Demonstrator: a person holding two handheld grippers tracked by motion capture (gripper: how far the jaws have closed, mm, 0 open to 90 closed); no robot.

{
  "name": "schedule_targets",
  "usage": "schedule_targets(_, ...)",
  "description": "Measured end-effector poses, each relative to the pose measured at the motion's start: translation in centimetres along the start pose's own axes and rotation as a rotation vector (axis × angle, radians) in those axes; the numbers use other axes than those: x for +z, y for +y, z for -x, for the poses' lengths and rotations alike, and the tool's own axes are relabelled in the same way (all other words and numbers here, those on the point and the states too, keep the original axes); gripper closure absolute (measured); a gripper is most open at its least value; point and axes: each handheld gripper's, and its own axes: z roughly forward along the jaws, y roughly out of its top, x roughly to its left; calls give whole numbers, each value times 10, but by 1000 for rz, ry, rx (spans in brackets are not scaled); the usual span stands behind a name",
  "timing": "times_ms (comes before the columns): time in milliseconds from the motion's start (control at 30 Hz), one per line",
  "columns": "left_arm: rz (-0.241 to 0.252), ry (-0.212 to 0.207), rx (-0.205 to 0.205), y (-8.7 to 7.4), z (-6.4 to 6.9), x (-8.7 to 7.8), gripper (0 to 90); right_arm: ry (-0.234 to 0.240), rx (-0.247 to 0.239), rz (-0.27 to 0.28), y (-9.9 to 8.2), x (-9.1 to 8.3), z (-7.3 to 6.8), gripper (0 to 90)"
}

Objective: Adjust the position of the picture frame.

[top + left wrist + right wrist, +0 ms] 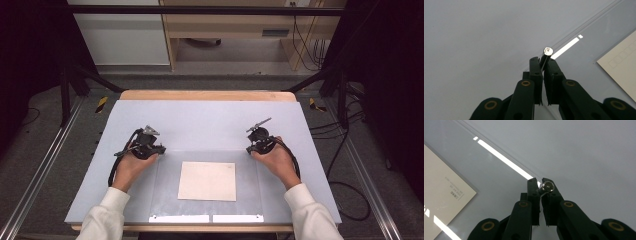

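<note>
A clear plastic sheet (250, 192) lies on the grey mat, over a beige card (207, 181). My left gripper (160, 149) is shut on the sheet's far left corner. My right gripper (249, 148) is shut on its far right corner. In the left gripper view the jaws (542, 61) pinch the sheet's (584, 53) thin edge, with the card (621, 67) at the right. In the right gripper view the jaws (541, 183) pinch the sheet (499, 180), and the card (441, 195) lies at the left. A small shiny round spot shows at each pair of tips; I cannot tell what it is.
The grey mat (200, 117) covers a wooden table (207, 95). Two white strips (179, 218) (238, 218) run along the sheet's near edge. Metal frame rails and cables flank the table on the floor. Bright glare streaks cross the sheet in both gripper views.
</note>
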Motion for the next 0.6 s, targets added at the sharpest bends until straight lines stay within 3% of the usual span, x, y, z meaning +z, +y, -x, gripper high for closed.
schedule_targets(67,32,4,-11,-1,2,-1,834,7,5,9,-1,-1,1,844)
schedule_targets(100,51,18,3,0,3,-4,797,3,7,30,-2,-4,1,819)
schedule_targets(167,111,57,3,0,6,-10,696,1,8,104,-3,-16,1,755)
schedule_targets(200,107,71,23,0,6,-13,655,-2,9,144,-3,-23,0,722)
schedule_targets(267,150,115,18,0,11,-17,610,-37,-2,213,-5,-32,-1,695)
schedule_targets(433,209,146,-23,-3,24,-19,626,-112,19,294,-14,-36,-8,709)
schedule_targets(500,217,170,-23,-2,29,-19,639,-125,32,303,-16,-34,-9,726)
schedule_targets(533,251,180,-48,-2,31,-18,658,-125,36,307,-17,-33,-10,743)
schedule_targets(600,255,202,-56,0,32,-18,691,-113,39,319,-17,-32,-11,796)
